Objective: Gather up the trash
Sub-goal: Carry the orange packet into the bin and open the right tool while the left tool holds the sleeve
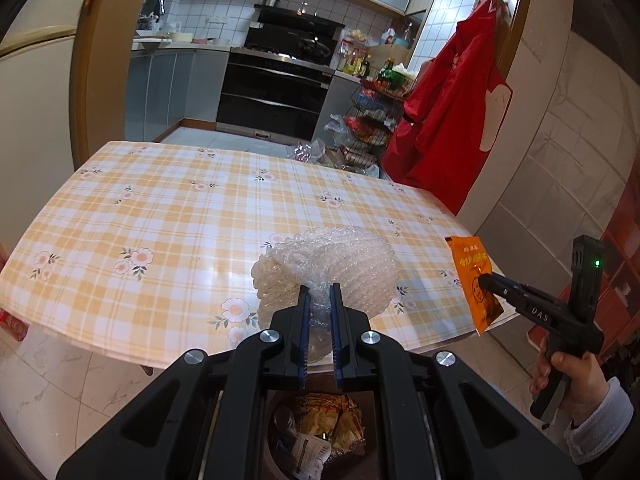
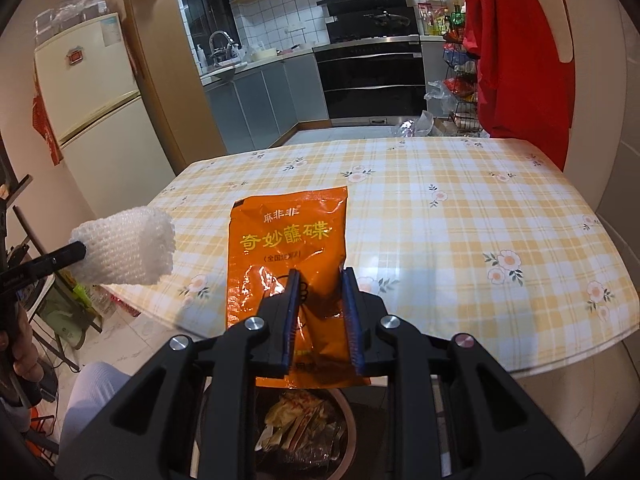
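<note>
Taking the table [image 2: 480, 216] with its yellow checked, flowered cloth as the landmark: left of it stands a cream refrigerator [image 2: 96, 92], and behind it the kitchen opens, with a sink tap [image 2: 219, 40], then a black oven and stove [image 1: 276, 80], then a wire rack of packets [image 1: 368, 120] and a red apron [image 1: 452, 120] hanging off the table's far right corner. The tabletop itself carries nothing.

At the table's near edge, the left gripper [image 1: 320, 292] is clamped on a wad of clear bubble wrap [image 1: 332, 264], lifted off the cloth. Right of it, the right gripper [image 2: 320, 276] pinches an orange sauce packet [image 2: 286, 240], held upright above the same edge. Below both, just in front of the table, a round trash bin [image 2: 352, 412] holds crumpled wrappers [image 2: 304, 420].
</note>
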`<state>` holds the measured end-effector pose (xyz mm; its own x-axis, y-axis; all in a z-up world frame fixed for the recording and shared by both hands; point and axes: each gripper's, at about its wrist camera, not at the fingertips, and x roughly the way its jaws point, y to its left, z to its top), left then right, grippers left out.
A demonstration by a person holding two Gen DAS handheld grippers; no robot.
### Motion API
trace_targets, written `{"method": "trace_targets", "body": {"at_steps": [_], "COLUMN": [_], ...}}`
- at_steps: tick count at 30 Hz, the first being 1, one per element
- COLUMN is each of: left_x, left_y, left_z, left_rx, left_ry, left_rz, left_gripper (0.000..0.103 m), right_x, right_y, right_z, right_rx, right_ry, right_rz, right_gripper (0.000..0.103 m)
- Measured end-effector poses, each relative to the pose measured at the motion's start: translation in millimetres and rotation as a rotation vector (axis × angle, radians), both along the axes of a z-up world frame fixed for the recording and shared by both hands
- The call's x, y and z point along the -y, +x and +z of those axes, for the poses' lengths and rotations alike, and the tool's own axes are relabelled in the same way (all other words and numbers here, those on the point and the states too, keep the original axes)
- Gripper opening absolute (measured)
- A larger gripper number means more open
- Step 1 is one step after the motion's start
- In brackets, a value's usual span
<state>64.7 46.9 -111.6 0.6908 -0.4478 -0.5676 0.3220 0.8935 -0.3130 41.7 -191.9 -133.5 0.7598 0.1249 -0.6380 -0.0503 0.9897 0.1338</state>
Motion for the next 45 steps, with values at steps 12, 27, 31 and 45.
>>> {"method": "trace_targets", "body": {"at_steps": [12,27,31,45], "left_x": [-14,-16,-18,-25], "left_y": [-47,-49,-46,-43], "left_z": [17,9,4,-4], "left_rx": [0.041,0.025,0.009,-0.010], "left_ry": [-0.013,-0.010,-0.014,-0.022], "left_rz": [0.018,0.033,0.039,0.053], "left_gripper": [0.009,0.009,0.010,0.009], "right_x": [-24,-47,-54,-67], "right_y": [-46,-50,-47,-40], "right_z": [8,-17,-23,-37], "right_rx": [0.008,-0.084,-0.101,-0.141], "right_ry": [-0.025,0.000,0.000,-0.010], "right_rz": [0.043,0.128,0.153,0.187], "right_gripper": [0.024,0.026,0.026,0.041]}}
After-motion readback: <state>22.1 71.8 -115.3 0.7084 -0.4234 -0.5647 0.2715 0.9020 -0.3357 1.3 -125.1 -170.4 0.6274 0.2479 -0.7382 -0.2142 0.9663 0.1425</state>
